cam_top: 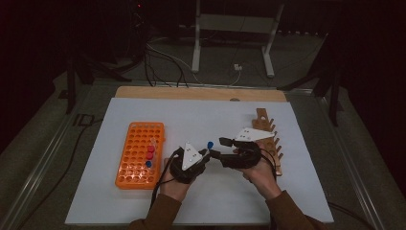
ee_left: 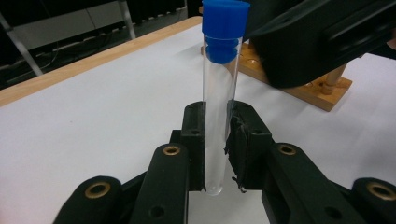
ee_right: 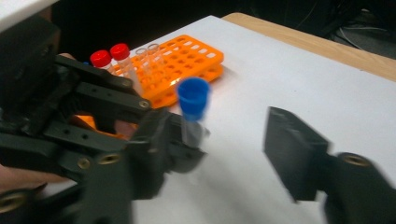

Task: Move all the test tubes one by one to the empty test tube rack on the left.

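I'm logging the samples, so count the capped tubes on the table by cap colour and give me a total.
Red-capped tubes: 2, both standing in the orange rack
Blue-capped tubes: 2, one clamped upright in the fingers of the left gripper, one in the rack
Total: 4

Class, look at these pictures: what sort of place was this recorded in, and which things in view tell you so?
Probably a lab-style test bench: an orange tube rack holding capped tubes, a wooden rack, and a clear blue-capped test tube clamped upright in the left gripper, all on a white-covered table in a dark room.
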`<state>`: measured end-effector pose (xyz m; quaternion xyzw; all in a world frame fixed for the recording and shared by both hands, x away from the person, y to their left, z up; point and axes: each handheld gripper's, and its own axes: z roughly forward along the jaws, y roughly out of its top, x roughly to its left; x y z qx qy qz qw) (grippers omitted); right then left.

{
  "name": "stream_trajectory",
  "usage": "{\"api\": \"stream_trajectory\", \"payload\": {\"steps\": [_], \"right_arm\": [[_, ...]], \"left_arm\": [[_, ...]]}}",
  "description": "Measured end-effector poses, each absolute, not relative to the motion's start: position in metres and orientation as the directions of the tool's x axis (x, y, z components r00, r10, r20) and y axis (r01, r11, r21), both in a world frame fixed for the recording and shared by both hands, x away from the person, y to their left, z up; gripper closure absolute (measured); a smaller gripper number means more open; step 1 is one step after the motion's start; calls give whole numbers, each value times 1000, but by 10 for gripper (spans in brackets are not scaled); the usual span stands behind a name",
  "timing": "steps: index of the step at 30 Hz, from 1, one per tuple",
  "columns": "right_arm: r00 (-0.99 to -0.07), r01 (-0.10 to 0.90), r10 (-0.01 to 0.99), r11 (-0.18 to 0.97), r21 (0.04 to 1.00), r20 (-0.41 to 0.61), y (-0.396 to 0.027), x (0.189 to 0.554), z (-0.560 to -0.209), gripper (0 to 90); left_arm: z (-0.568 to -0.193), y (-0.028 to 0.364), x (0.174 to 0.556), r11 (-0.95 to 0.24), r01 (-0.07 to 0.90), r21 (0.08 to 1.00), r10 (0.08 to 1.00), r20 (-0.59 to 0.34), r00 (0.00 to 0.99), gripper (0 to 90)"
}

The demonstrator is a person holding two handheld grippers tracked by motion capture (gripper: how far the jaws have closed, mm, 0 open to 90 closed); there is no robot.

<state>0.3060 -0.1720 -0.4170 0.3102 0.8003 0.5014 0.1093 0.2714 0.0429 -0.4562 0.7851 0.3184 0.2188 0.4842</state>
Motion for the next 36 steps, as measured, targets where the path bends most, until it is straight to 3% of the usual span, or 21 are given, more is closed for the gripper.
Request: {"api": "stream_trajectory", "payload": {"steps": [12,25,36], "right_arm": [[-713,396,694,286,872,96,-198,307,-424,43],[-661,411,742,232,882,112,-222,307,-427,3],[-649,415,750,212,885,124,-231,306,-428,3]], "left_arm": [[-450,76,257,-312,280,908,695,18,718,771],[-447,115,243,-297,262,918,640,-12,769,770],[-449,149,235,-277,266,923,655,-22,756,770]]}}
